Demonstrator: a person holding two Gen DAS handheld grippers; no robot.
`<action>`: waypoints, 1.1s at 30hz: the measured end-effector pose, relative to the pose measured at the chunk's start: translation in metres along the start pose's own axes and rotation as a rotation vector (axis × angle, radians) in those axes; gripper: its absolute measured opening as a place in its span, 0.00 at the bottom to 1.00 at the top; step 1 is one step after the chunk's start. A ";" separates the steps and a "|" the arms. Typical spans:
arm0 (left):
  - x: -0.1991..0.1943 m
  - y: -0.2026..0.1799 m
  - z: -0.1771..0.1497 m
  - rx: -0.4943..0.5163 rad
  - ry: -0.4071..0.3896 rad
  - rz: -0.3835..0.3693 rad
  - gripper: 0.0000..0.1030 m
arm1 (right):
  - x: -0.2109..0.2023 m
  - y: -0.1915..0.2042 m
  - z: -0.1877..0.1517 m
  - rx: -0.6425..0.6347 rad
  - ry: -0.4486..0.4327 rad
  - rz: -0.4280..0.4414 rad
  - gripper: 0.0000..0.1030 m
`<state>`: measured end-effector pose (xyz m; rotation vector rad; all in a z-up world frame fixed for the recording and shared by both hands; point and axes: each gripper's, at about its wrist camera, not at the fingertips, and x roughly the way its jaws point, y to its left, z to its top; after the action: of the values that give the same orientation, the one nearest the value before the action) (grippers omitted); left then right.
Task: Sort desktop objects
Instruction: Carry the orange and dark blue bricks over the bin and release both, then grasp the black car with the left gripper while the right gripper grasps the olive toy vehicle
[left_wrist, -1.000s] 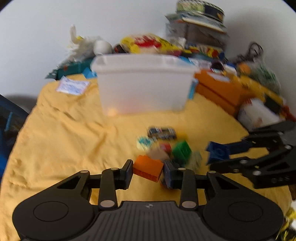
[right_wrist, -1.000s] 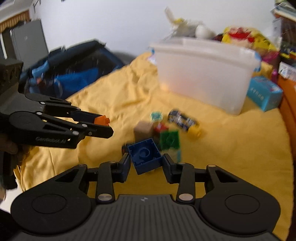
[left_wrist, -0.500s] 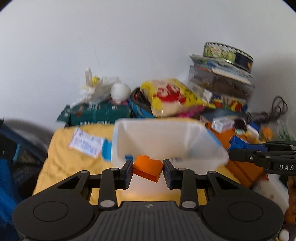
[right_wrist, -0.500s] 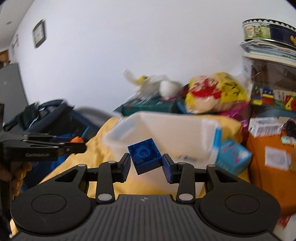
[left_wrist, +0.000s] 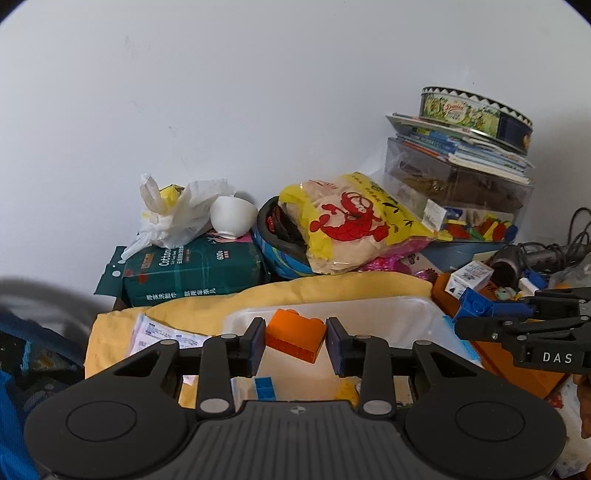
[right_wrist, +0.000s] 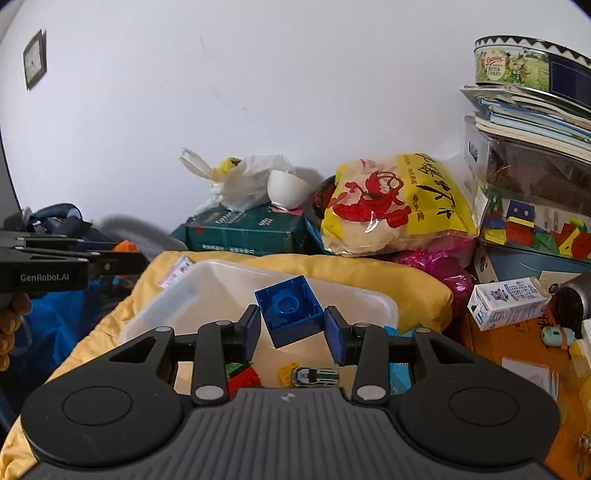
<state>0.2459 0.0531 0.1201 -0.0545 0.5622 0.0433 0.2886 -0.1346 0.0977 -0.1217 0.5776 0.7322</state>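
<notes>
My left gripper (left_wrist: 295, 341) is shut on an orange brick (left_wrist: 295, 336) and hangs over the clear plastic bin (left_wrist: 406, 306). My right gripper (right_wrist: 291, 330) is shut on a blue brick (right_wrist: 290, 310), tilted with its hollow underside toward the camera, also above the bin (right_wrist: 166, 299). Inside the bin lie red, green and yellow bricks (right_wrist: 243, 376) and a toy car (right_wrist: 316, 376); a blue brick (left_wrist: 265, 387) shows in the left wrist view. Each gripper appears at the edge of the other's view, the right one (left_wrist: 476, 308) and the left one (right_wrist: 125, 254).
The bin stands on a yellow cloth (right_wrist: 369, 269). Behind it are a green tissue pack (left_wrist: 192, 269), a white bowl (left_wrist: 232, 216), a yellow snack bag (left_wrist: 354, 225), stacked books with a round tin (left_wrist: 476, 114), a milk carton (right_wrist: 506, 301) and an orange box (right_wrist: 517, 350). A blue bag (right_wrist: 55, 321) lies left.
Both grippers rose from the cloth with their bricks and moved forward over the bin. The loose toys on the cloth have dropped out of view; the bin's inside now shows.
</notes>
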 end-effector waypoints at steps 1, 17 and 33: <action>0.004 0.001 0.001 0.005 0.002 0.012 0.40 | 0.004 -0.001 0.001 -0.001 0.006 -0.001 0.41; -0.043 0.011 -0.094 0.047 0.031 -0.015 0.60 | -0.028 0.022 -0.067 -0.059 0.021 0.030 0.66; -0.079 -0.046 -0.256 0.128 0.238 -0.162 0.60 | -0.044 0.090 -0.222 -0.240 0.272 0.138 0.74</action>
<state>0.0455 -0.0110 -0.0517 0.0205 0.7956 -0.1588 0.1019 -0.1606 -0.0569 -0.4119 0.7610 0.9256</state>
